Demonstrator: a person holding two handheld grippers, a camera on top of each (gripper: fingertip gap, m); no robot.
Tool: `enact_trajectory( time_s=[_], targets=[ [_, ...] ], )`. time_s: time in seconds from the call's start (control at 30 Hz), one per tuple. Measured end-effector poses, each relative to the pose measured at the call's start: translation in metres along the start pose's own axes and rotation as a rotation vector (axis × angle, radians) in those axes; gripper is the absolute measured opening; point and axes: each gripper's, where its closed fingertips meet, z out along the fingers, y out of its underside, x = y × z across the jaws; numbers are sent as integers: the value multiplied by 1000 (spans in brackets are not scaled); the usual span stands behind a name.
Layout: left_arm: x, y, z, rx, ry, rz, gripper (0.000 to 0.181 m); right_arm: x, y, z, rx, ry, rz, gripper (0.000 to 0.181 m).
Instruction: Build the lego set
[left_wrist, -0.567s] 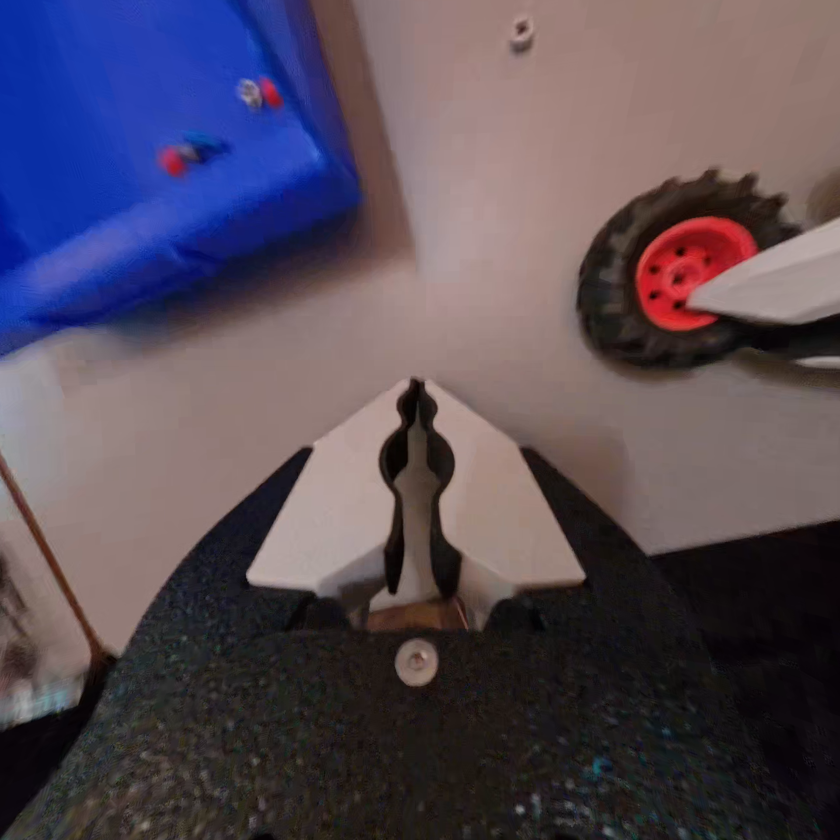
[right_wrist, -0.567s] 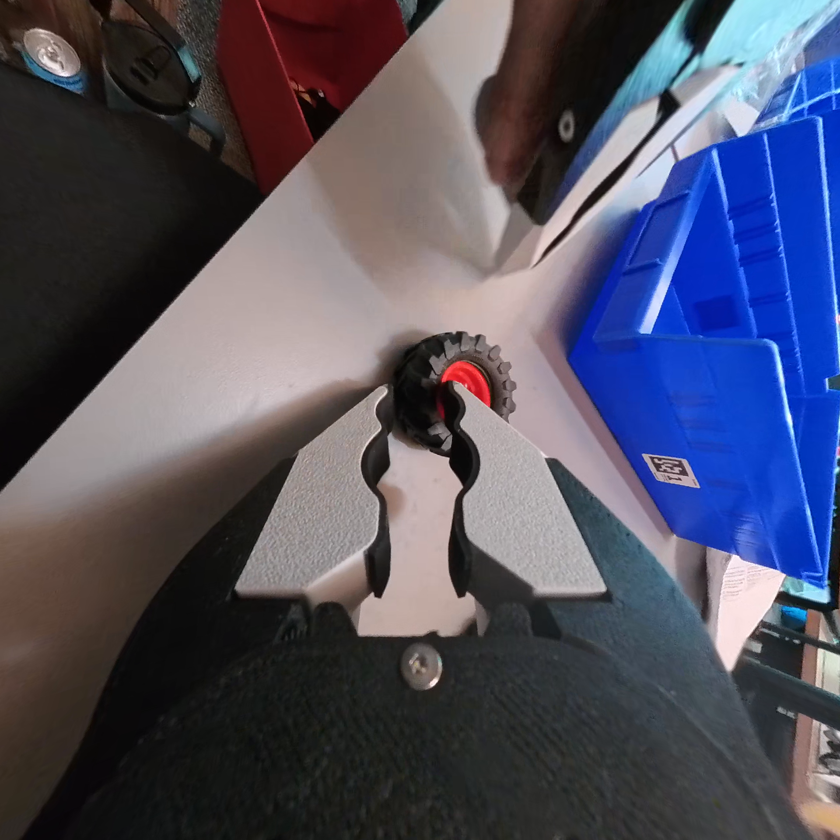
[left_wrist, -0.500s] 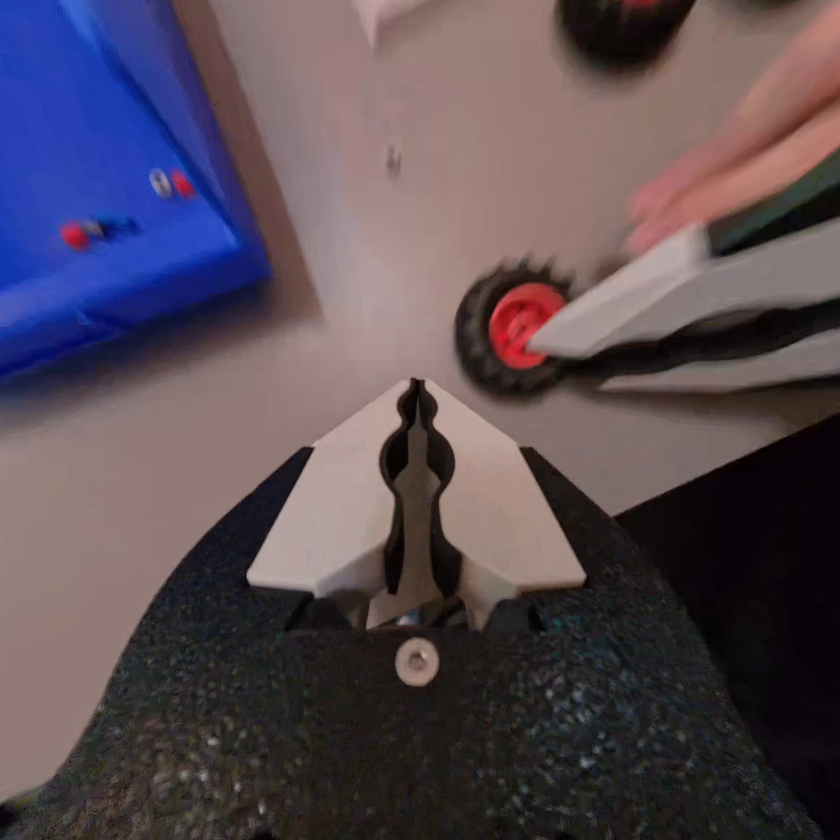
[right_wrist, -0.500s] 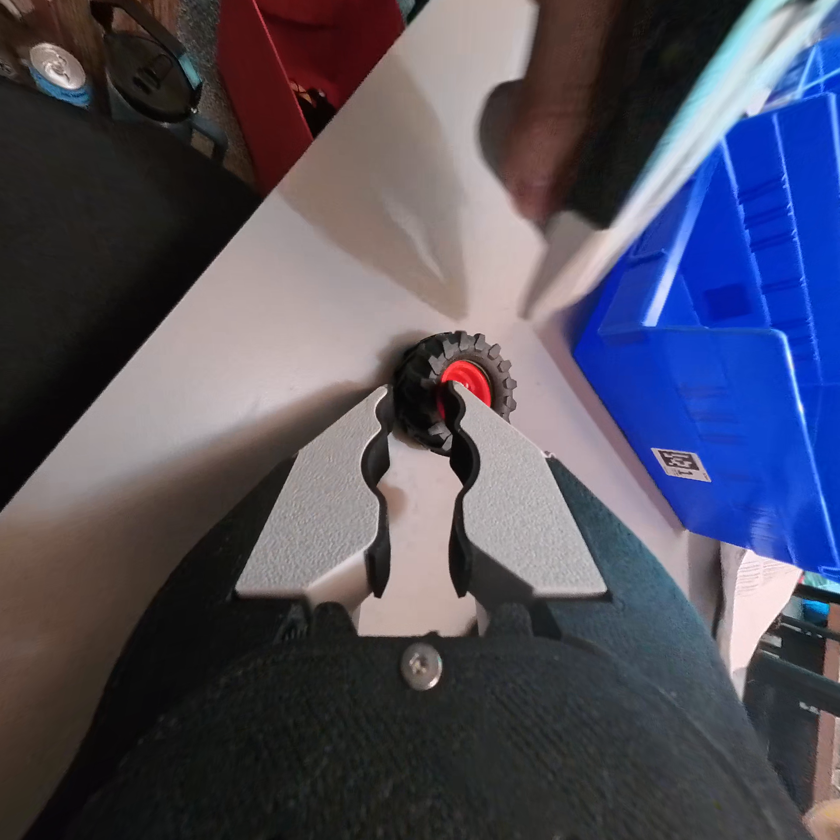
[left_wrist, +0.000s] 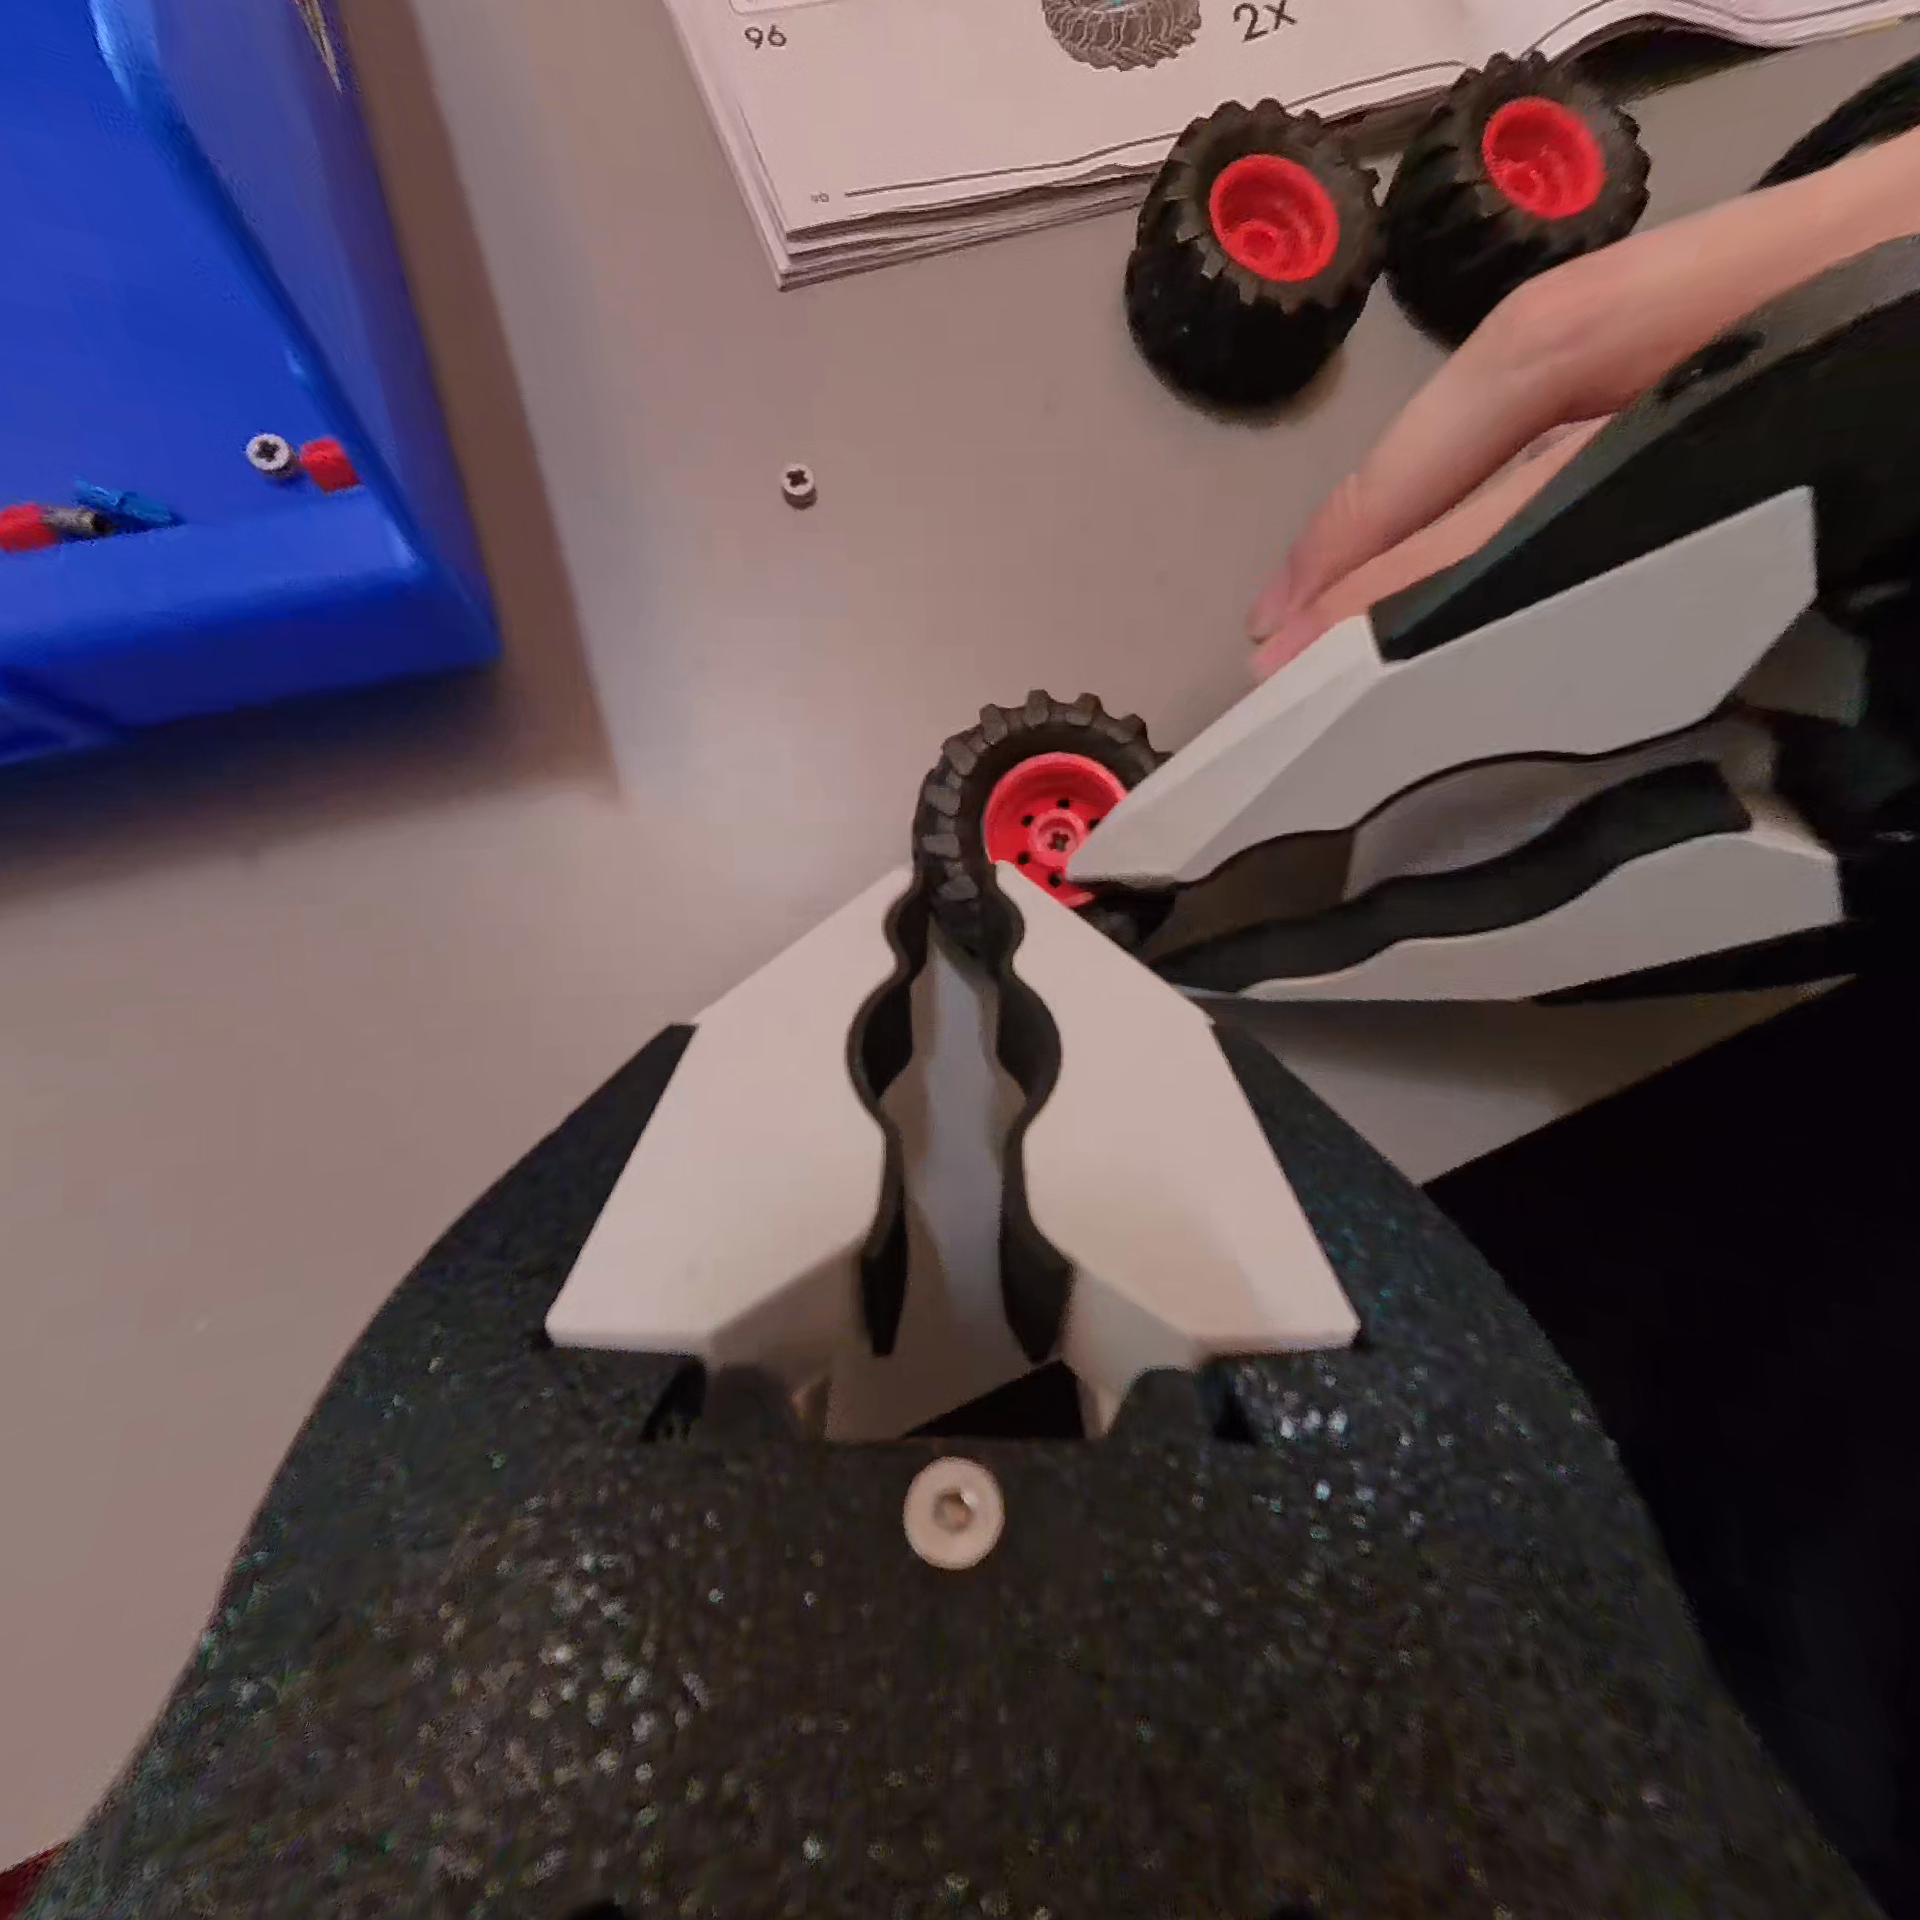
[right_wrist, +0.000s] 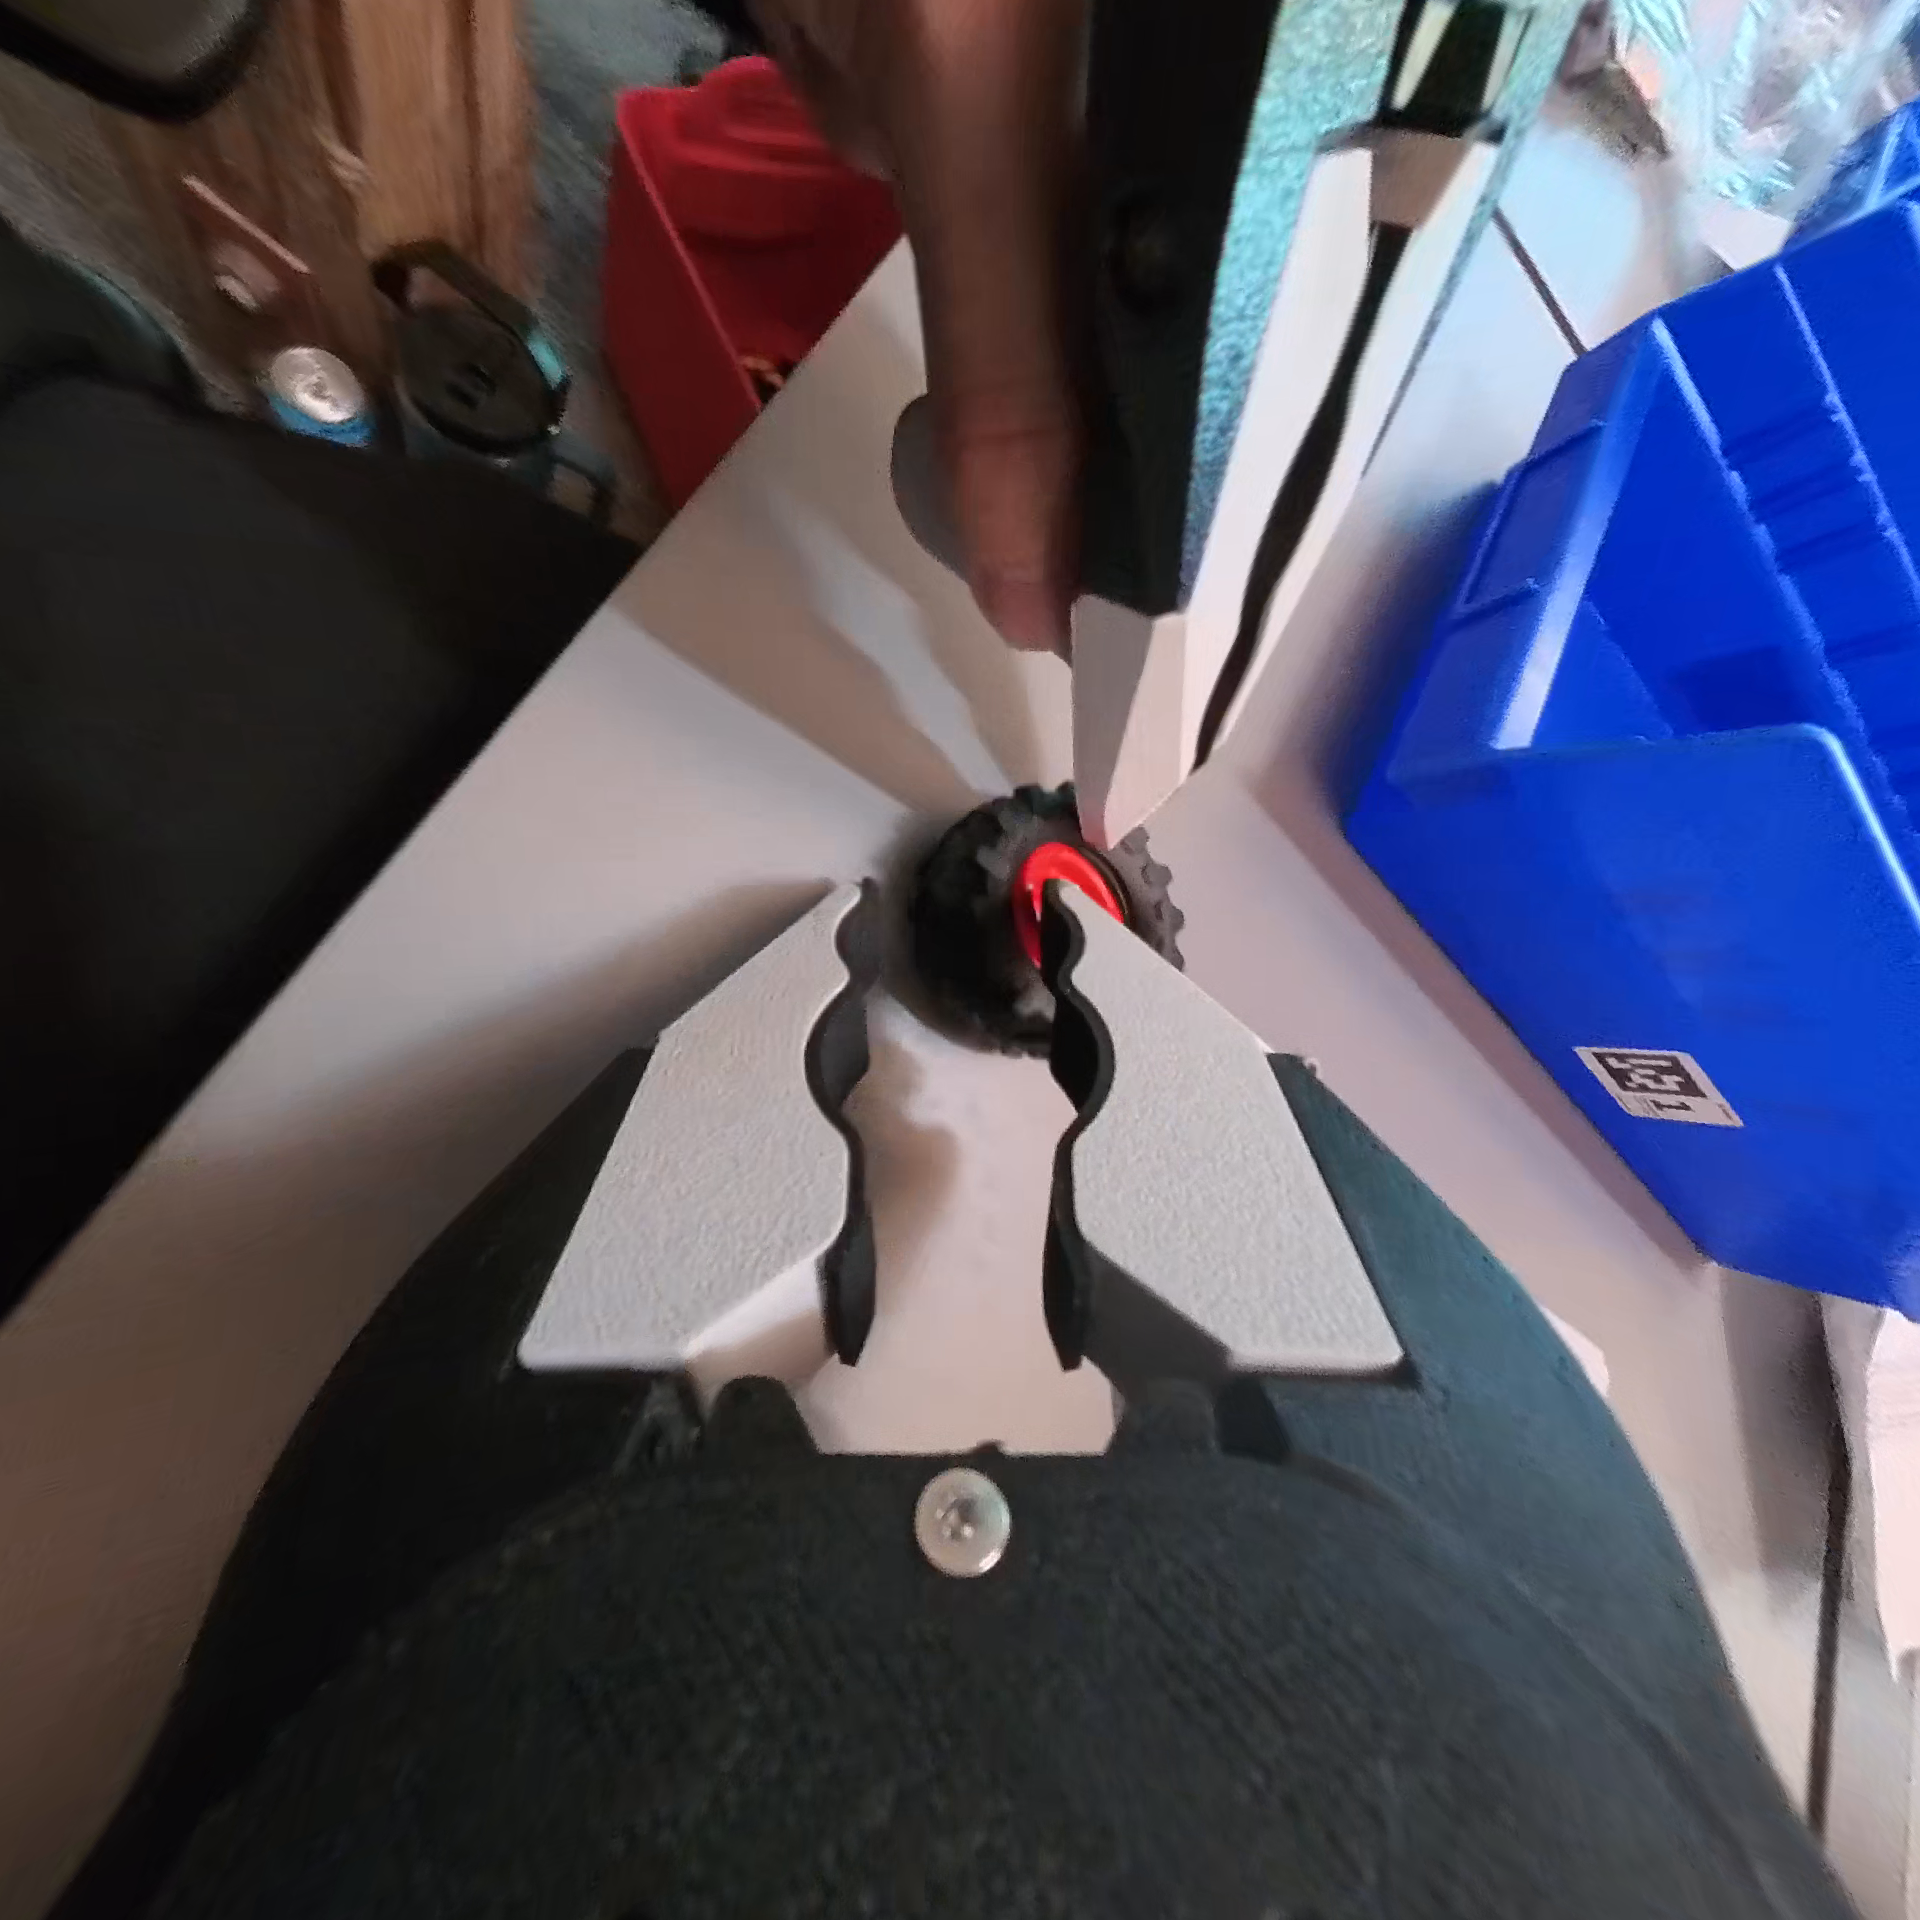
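A small wheel (left_wrist: 1049, 821) with a black knobby tyre and red hub stands on its edge on the white table (left_wrist: 727, 675). My right gripper (right_wrist: 954, 894) is shut on it: one fingertip sits inside the red hub (right_wrist: 1060, 873) and the other on the tyre's outer side. It enters the left wrist view from the right (left_wrist: 1117, 904). My left gripper (left_wrist: 954, 888) has the near edge of the tyre between its barely parted tips. It comes down onto the wheel in the right wrist view (right_wrist: 1117, 810).
Two larger red-hubbed wheels (left_wrist: 1247, 239) (left_wrist: 1527, 156) lie by an open instruction booklet (left_wrist: 935, 125). A blue bin (left_wrist: 156, 416) (right_wrist: 1662, 831) holds small parts. A tiny grey piece (left_wrist: 798, 484) lies loose. A hand (left_wrist: 1507, 416) holds the right gripper. The table edge (left_wrist: 1558, 1122) is close.
My left gripper moved in to the small wheel and its tips parted around the tyre's edge. My right gripper kept its hold on the wheel in place.
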Motion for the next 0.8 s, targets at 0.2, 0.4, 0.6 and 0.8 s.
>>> enact_trajectory(
  time_s=[0.2, 0.4, 0.6, 0.8],
  targets=[
    [3, 1, 9, -35, -26, 51, 16, 1, 19, -5, -8, -77, -124, 41],
    [4, 1, 7, 4, 38, 10, 16, 4, 19, -3, -51, 24, -331, 28],
    [3, -3, 7, 37, 97, -21, 10, 2, 10, 1, -6, -3, -267, 23],
    [0, -3, 9, 0, 117, -50, 9, 0, 4, 4, -35, -22, -269, 20]
  ],
)
